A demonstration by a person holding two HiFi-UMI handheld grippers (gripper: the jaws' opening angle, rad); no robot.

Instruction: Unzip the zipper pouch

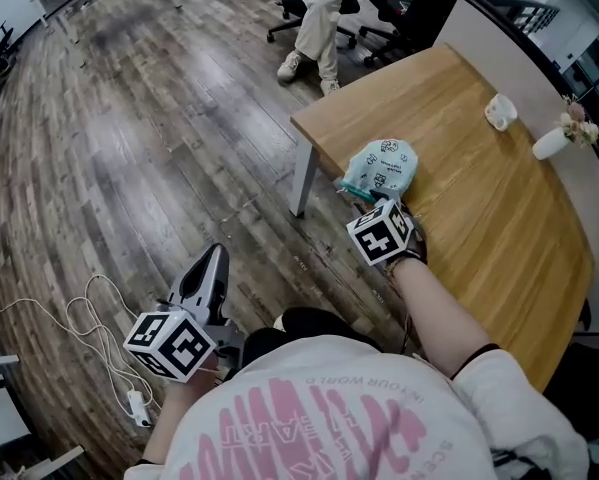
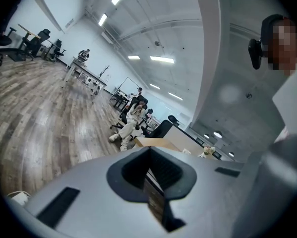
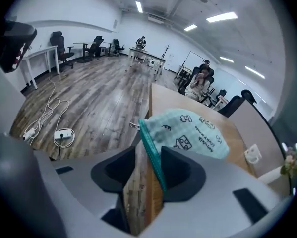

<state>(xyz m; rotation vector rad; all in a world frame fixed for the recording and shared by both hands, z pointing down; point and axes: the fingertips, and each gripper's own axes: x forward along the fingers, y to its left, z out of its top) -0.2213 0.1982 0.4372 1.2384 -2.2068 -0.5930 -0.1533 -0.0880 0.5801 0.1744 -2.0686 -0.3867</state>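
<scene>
A mint-green zipper pouch (image 1: 382, 168) with cartoon prints lies near the corner of the wooden table (image 1: 479, 228). My right gripper (image 1: 367, 204) sits at the pouch's near end, under its marker cube. In the right gripper view this gripper (image 3: 148, 167) is open. The pouch (image 3: 193, 133) lies just ahead, and its teal zipper edge (image 3: 152, 150) runs along the inner side of the right jaw. A metal pull (image 3: 134, 125) sticks out at the left tip. My left gripper (image 1: 211, 268) hangs over the floor, away from the table. It is shut (image 2: 150, 175) on nothing.
A person sits on an office chair (image 1: 319, 18) beyond the table's far corner. A white cable and power strip (image 1: 79, 328) lie on the wood floor at left. A small white object (image 1: 499, 111) and a white vase with flowers (image 1: 557, 140) stand at the table's far side.
</scene>
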